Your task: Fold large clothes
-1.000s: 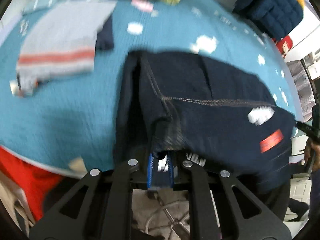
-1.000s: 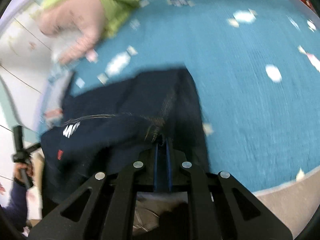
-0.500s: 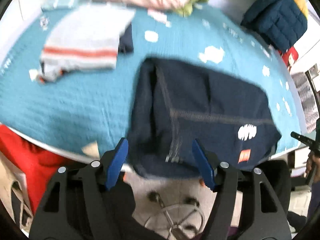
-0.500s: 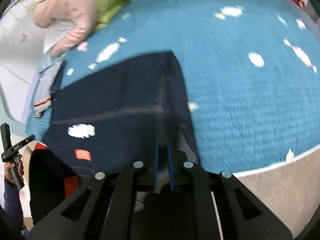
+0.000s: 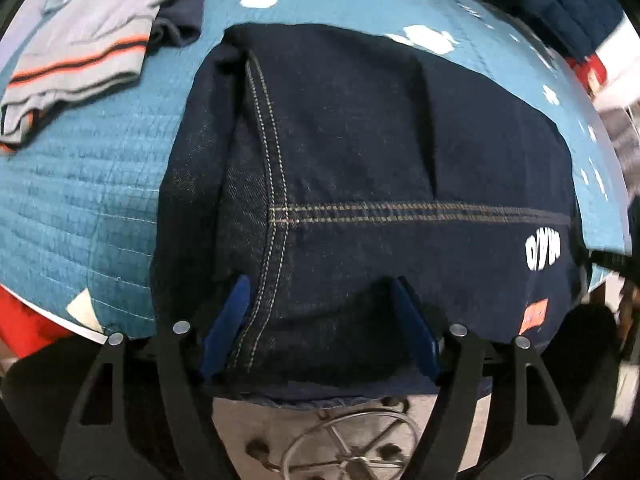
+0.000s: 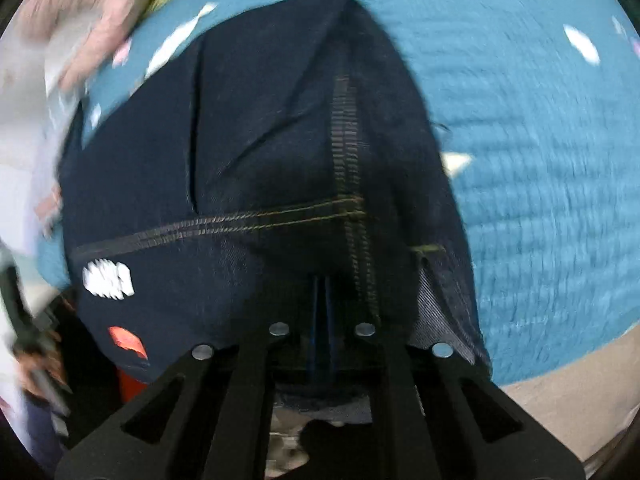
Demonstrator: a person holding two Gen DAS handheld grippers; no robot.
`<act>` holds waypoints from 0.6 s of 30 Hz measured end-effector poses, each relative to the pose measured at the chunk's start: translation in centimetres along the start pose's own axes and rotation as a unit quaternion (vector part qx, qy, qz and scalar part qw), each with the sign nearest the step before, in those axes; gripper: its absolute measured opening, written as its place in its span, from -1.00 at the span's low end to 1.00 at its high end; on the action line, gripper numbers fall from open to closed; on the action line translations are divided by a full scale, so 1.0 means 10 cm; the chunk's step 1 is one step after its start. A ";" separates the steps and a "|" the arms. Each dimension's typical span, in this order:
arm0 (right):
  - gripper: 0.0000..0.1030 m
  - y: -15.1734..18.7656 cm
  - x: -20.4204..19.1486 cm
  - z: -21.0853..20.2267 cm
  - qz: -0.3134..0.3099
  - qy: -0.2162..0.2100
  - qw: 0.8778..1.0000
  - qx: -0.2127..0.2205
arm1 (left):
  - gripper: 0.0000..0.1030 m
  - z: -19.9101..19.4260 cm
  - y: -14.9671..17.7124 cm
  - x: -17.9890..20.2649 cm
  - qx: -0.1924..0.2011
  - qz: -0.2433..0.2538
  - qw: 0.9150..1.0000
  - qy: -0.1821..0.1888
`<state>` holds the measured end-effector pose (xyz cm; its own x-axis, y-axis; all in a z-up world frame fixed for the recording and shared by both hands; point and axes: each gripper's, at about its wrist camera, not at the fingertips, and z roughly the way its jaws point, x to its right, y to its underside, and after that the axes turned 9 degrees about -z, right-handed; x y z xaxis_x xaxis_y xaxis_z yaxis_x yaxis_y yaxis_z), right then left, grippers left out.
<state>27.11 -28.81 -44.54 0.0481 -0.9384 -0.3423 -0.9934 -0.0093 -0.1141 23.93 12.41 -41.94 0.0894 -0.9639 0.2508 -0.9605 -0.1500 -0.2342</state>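
Folded dark blue jeans with tan stitching lie on the teal quilted bed cover, their near edge hanging over the bed's front edge. My left gripper is open, its blue pads on either side of the near fold of denim. In the right wrist view the same jeans fill the middle. My right gripper is shut, its blue pads together at the jeans' near edge, pinching the denim.
A folded grey garment with orange stripes lies at the back left of the bed. A pink and green clothes pile sits at the far left. A dark blue quilted jacket is at the back right. A chair base stands below.
My left gripper let go of the jeans and opened, then moved in close over the near fold. My right gripper stayed shut on the denim and moved closer over the jeans.
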 end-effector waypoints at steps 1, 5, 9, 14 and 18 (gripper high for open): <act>-1.00 -0.01 0.00 0.01 -0.002 0.002 1.000 -0.004 | 0.42 -0.01 0.01 0.00 0.002 0.006 1.000 0.001; -0.87 -0.11 -0.32 -0.20 -0.033 0.028 0.999 0.009 | 0.43 -0.21 -0.06 -0.09 0.010 -0.030 0.999 0.031; -0.87 -0.28 -0.97 -0.40 -0.091 -0.013 0.994 0.055 | 0.51 -0.47 -0.10 -0.25 0.052 -0.053 0.997 0.038; -0.87 -0.61 -1.65 -0.24 -0.131 -0.048 0.986 0.091 | 0.53 -0.46 -0.12 -0.57 0.051 -0.114 0.992 0.019; -0.88 -0.87 -1.84 0.10 -0.111 -0.035 0.990 0.082 | 0.53 -0.42 -0.09 -0.77 0.046 -0.146 0.988 -0.005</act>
<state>34.96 -11.11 -38.20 0.2764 -0.8931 -0.3550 -0.9274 -0.1510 -0.3422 22.98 20.86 -39.76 0.3629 -0.8782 0.3116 -0.8653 -0.4417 -0.2371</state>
